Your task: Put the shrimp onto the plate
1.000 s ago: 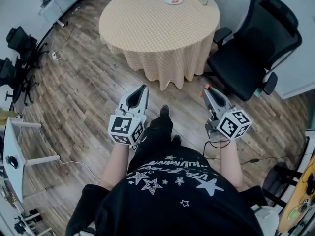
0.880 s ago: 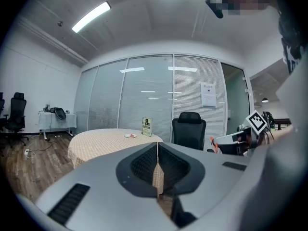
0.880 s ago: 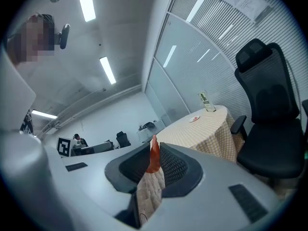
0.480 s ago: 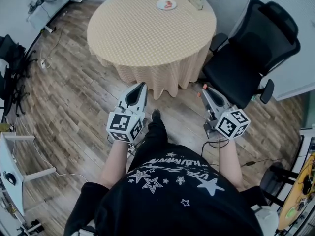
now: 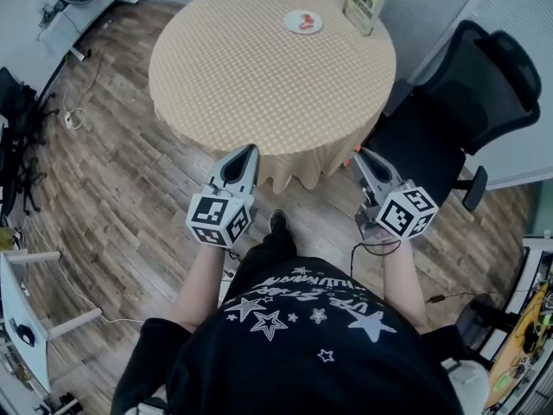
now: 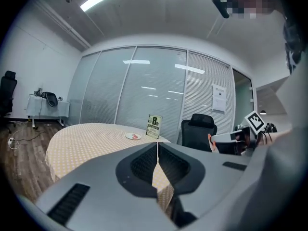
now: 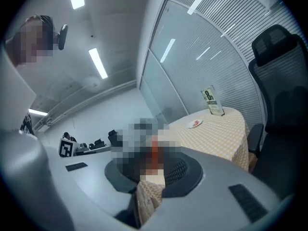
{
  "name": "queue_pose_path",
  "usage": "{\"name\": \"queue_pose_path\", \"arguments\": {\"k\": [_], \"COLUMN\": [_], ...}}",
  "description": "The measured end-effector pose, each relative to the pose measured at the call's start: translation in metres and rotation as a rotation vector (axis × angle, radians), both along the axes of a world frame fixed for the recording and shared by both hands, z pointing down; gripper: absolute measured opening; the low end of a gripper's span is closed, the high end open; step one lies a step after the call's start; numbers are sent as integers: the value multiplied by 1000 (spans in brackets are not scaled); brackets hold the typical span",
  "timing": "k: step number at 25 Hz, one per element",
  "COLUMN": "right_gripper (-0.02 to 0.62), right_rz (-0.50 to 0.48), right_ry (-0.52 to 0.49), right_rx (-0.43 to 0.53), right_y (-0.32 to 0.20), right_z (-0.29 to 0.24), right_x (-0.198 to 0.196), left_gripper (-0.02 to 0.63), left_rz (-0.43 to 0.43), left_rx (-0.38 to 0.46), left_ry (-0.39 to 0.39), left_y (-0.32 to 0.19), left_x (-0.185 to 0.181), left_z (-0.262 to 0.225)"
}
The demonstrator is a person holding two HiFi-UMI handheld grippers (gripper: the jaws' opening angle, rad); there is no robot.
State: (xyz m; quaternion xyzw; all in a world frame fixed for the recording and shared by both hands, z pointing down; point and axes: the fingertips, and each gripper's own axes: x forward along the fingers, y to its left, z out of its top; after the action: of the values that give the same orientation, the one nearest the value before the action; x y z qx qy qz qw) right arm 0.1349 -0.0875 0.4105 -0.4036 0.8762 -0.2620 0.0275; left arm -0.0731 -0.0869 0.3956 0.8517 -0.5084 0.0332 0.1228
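Note:
A small white plate (image 5: 290, 22) with a red piece (image 5: 305, 22) on it sits at the far side of the round table (image 5: 251, 67), well ahead of both grippers. The same plate shows small in the left gripper view (image 6: 133, 136) and the right gripper view (image 7: 194, 124). My left gripper (image 5: 249, 152) is shut and holds nothing, its jaws meeting in a line (image 6: 157, 150). My right gripper (image 5: 358, 156) is shut on an orange-red piece that looks like a shrimp (image 7: 154, 157); a mosaic patch partly covers it. Both grippers hover near the table's front edge.
A yellow checked cloth hangs over the table to the floor. A standing card with "8" (image 5: 365, 1) is beside the plate. A black office chair (image 5: 467, 102) stands right of the table. Desks and cables (image 5: 52, 7) lie at the left on the wooden floor.
The person has stepped toward the table, so it now lies closer below the grippers. Both grippers stay shut and level, the right one still with the orange-red piece.

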Motion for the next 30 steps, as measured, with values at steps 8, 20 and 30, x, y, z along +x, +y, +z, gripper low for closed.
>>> {"name": "queue_pose_path", "arguments": {"k": [8, 20, 30], "right_gripper": [67, 67, 67], "right_rz": [10, 44, 37], "right_ry": [-3, 22, 39], "right_rx": [-33, -51, -57], "right_y": [-60, -117, -147], "right_z": [3, 7, 13], "right_x": [-29, -67, -63], "left_gripper": [12, 12, 12], "left_rz": [9, 60, 35], "left_rx": [-13, -15, -40], "left_ry": [3, 19, 29], "left_y": [-62, -126, -140], "left_x": [-27, -52, -57], "left_z": [6, 16, 27]}}
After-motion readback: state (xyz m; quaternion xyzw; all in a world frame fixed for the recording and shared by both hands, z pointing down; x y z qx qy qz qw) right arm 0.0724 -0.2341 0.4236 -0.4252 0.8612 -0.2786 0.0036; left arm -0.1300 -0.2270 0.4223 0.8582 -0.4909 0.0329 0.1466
